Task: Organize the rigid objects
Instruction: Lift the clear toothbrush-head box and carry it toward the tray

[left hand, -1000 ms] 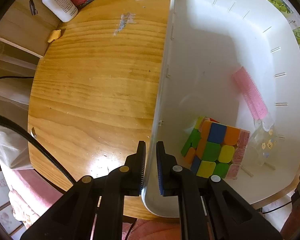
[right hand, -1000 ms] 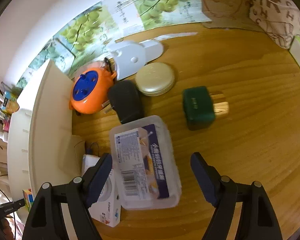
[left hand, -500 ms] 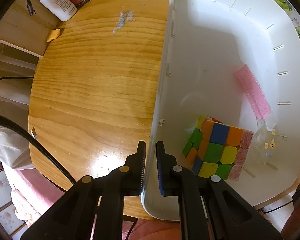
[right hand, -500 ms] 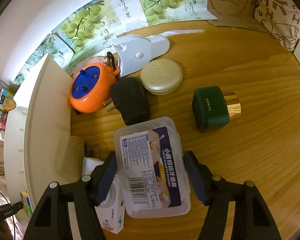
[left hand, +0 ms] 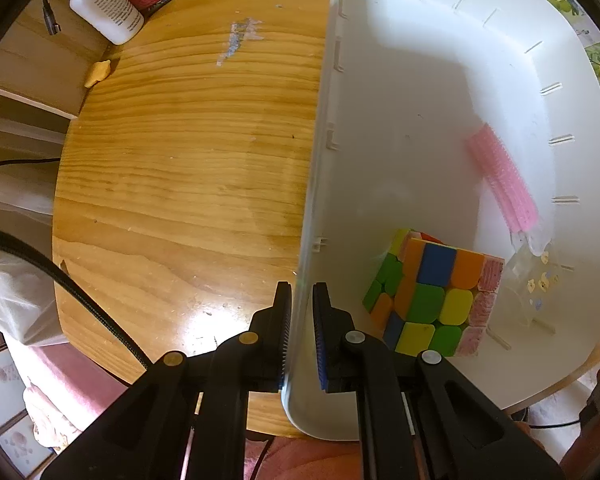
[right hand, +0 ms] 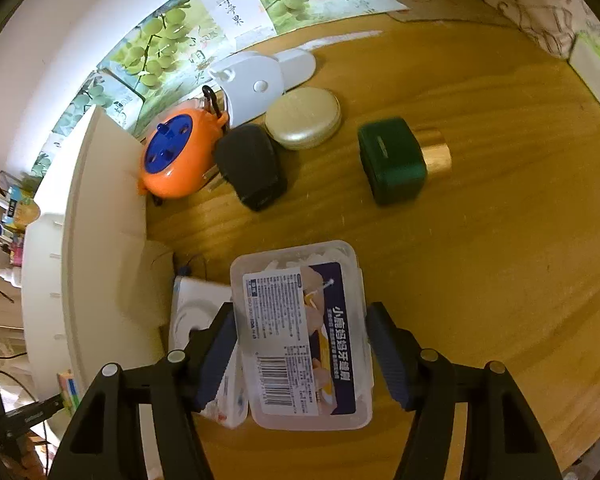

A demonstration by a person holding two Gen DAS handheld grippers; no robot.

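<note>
I am steadying the white bin (left hand: 420, 92), my left gripper (left hand: 302, 320) clamped on its wall; it is holding only a puzzle cube (left hand: 428, 296) and a pink roller (left hand: 500, 176). My right gripper (right hand: 300, 352) is closing around the clear floss-pick box (right hand: 300, 332) on the wooden table (right hand: 480, 260). The orange reel (right hand: 176, 160), black adapter (right hand: 252, 168), green box (right hand: 392, 160) and gold tin (right hand: 304, 118) are waiting outside, so most of the job is probably still ahead.

We note a varnished wood bench (left hand: 188, 168), glossy with visible grain. The bin (left hand: 420, 100) is smooth white plastic; the box (right hand: 300, 332) is clear plastic with a paper label. The round tin (right hand: 303, 119) looks like matt metal.
</note>
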